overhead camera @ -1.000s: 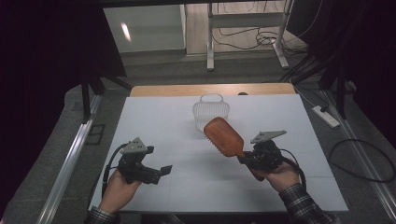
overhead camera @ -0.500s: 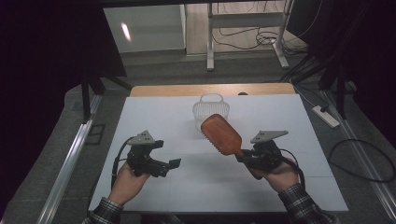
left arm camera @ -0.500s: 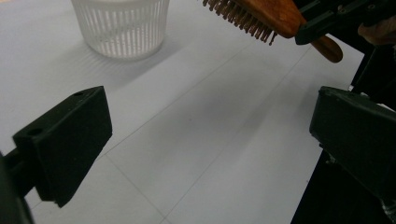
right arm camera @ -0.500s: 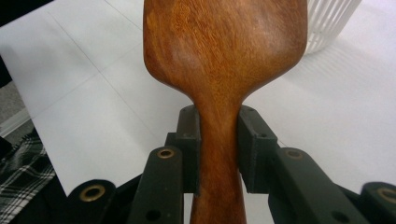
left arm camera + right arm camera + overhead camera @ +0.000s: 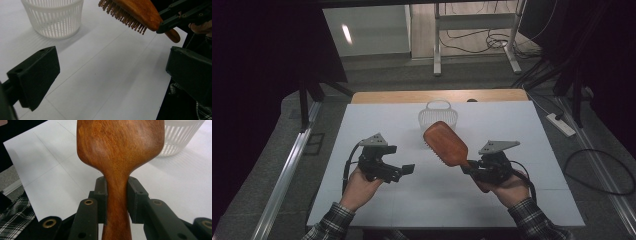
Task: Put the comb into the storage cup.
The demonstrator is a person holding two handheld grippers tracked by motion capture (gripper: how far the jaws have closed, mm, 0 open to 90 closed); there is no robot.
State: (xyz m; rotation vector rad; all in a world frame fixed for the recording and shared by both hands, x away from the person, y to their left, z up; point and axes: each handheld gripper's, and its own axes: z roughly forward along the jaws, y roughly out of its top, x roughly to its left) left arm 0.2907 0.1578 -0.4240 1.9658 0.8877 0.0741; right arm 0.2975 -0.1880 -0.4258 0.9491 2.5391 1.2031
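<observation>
The right tool [image 5: 469, 167] is clamped on the handle of the brown wooden paddle hairbrush [image 5: 445, 143], holding it raised above the white tabletop [image 5: 532, 130], bristles facing down and left. The left tool [image 5: 404, 171] stands with jaws apart and empty, near the brush head. The white slotted plastic basket [image 5: 438, 116] stands on the tabletop just behind the brush. Step in hand, as judged: a handover or two-handed repositioning of the brush. The next move calls for the left tool to close on the brush head without slipping on the bristles.
</observation>
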